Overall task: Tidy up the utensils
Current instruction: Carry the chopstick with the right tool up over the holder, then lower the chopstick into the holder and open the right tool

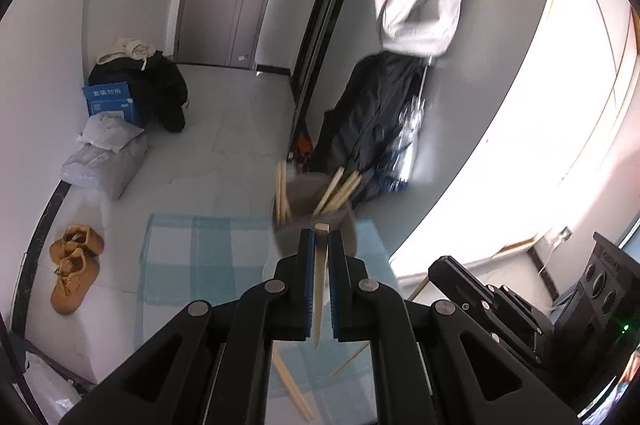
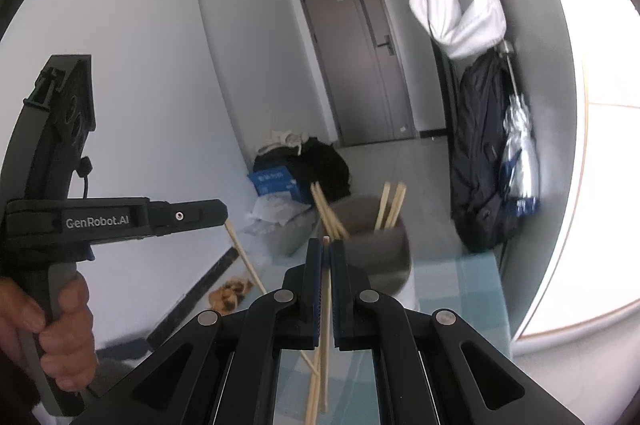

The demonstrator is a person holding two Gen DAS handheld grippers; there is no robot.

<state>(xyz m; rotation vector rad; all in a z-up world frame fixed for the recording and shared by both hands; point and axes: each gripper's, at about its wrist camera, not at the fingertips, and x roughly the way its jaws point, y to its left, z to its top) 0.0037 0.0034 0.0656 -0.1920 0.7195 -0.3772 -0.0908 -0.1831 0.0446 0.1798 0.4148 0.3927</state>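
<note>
In the left wrist view, the left gripper [image 1: 319, 239] is occupying the lower centre of the frame, its blue-padded jaws clamping one wooden chopstick [image 1: 319, 285] that is running lengthwise between them. Below the jaws, loose chopsticks [image 1: 296, 391] are lying on the checked tablecloth [image 1: 208, 257] near the bottom edge. At the lower right, the body of the right gripper [image 1: 500, 301] is showing from the side.

In the right wrist view, the right gripper [image 2: 325, 245] is sitting at the lower centre, its jaws closing on a single chopstick [image 2: 325, 309]; further chopsticks [image 2: 314, 397] are lying crossed on the cloth [image 2: 460, 289] beneath it. At the left edge, a hand [image 2: 60, 329] is gripping the handle of the left gripper [image 2: 222, 211], from whose tip a chopstick is hanging at a slant.

Just beyond both sets of jaws, a grey cup [image 1: 316, 221] [image 2: 380, 245] is standing on the cloth and is holding several upright chopsticks leaning against its rim.

Farther back, tan shoes [image 1: 74, 267] are resting on the floor at the left of the left wrist view. A blue box [image 1: 112, 101] is sitting against dark clothing in the corner. A white bag [image 2: 456, 9] and a dark jacket [image 2: 480, 153] are hanging on the wall at the upper right, and a grey door [image 2: 356, 57] is closing off the far end of the room.
</note>
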